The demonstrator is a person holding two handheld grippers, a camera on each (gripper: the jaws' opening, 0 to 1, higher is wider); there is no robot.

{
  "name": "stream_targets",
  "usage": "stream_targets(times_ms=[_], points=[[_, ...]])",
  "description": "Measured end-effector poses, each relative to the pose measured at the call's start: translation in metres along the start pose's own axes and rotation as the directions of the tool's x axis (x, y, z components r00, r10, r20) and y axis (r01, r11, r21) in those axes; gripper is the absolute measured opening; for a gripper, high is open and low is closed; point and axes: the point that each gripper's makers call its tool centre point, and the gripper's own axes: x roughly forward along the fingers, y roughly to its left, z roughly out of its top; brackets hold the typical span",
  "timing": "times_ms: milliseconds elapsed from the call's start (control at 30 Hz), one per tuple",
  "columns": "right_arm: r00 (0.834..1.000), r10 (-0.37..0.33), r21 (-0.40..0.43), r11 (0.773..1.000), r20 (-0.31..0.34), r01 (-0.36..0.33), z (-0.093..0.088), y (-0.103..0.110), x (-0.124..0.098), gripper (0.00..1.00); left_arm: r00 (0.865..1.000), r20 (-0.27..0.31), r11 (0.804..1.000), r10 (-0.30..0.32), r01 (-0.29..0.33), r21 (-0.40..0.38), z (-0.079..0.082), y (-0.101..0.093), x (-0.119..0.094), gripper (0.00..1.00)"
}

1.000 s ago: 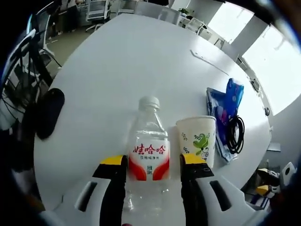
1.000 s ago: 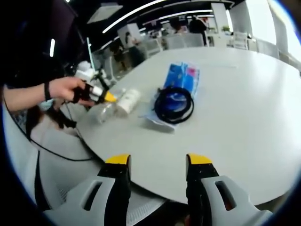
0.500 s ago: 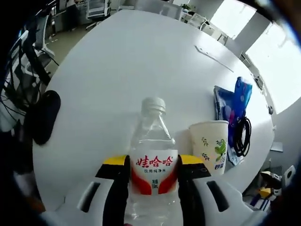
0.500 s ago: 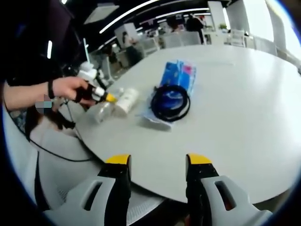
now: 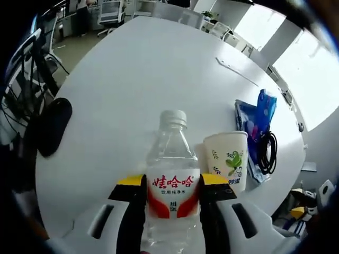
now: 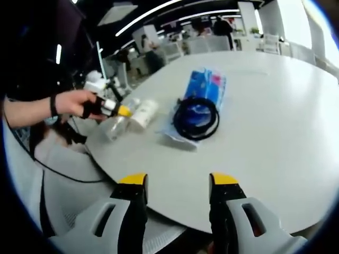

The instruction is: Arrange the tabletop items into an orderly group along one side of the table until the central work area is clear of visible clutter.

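Near the rim of the round white surface point(image 5: 132, 79), the left claw point(image 5: 165, 193) is clamped on a clear water bottle point(image 5: 170, 174), its yellow-tipped jaws pressed against the red-and-white label so the bottle stands upright and under control. Just beside it stands a paper cup point(image 5: 226, 161) with a green print, and past that lie blue packets point(image 5: 257, 119) with a coiled black cable point(image 5: 266, 152) resting on them, so the bottle seems to be joining a row along this edge. A dark oval object point(image 5: 52, 126) sits apart on the far side. Seen from the right gripper view, the right claw point(image 6: 178, 196) hangs over the surface edge with its jaws apart and empty, presumably waiting while a hand point(image 6: 74, 103) works the bottle into place.
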Motion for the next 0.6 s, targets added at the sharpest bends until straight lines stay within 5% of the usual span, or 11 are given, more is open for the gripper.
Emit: stream_targets(times_ms=[600], points=[[1.000, 0.000, -0.006, 1.000, 0.009, 0.000, 0.000, 0.002, -0.002, 0.44, 0.998, 0.068, 0.999, -0.003, 0.000, 0.051, 0.006, -0.004, -0.024, 0.38]])
